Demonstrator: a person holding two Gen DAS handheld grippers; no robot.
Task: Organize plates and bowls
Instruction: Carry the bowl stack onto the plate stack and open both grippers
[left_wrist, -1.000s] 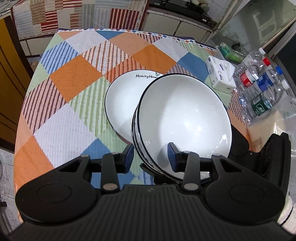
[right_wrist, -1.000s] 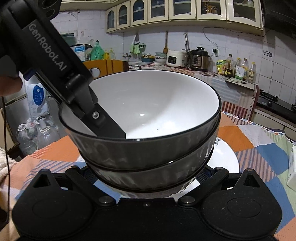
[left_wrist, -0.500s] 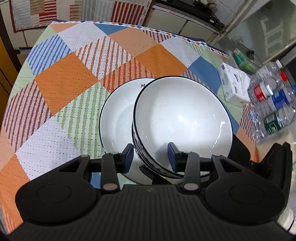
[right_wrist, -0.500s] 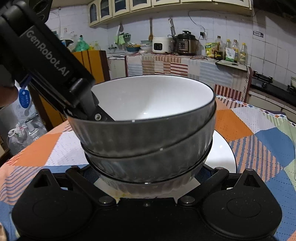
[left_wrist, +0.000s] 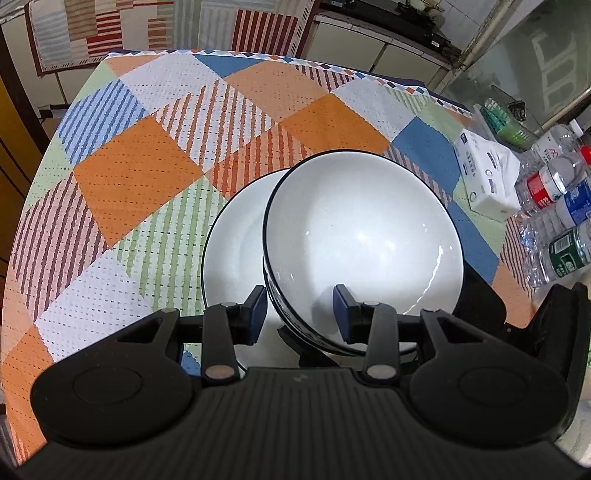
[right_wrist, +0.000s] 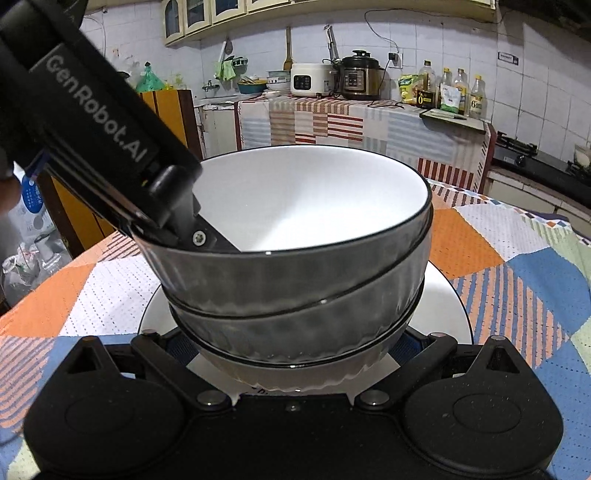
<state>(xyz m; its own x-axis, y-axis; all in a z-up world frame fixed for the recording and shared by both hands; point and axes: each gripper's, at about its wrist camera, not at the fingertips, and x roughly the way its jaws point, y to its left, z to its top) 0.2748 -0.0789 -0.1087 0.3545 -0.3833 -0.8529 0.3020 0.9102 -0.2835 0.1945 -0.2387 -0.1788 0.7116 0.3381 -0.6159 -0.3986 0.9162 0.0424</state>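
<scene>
Left wrist view: left gripper (left_wrist: 299, 314) straddles near rim of stacked bowls (left_wrist: 364, 236); right finger (left_wrist: 341, 306) inside top bowl, left finger (left_wrist: 255, 306) outside wall, gap visible to wall, not closed on rim. Bowl stack over right part of white plate (left_wrist: 236, 251), on checked tablecloth (left_wrist: 140, 173). Tissue pack (left_wrist: 484, 177) and water bottles (left_wrist: 554, 218) far right.

Right wrist view: right gripper (right_wrist: 295, 350) fingers spread wide, flanking stack's lower wall; contact cannot tell. Top bowl tilted.
</scene>
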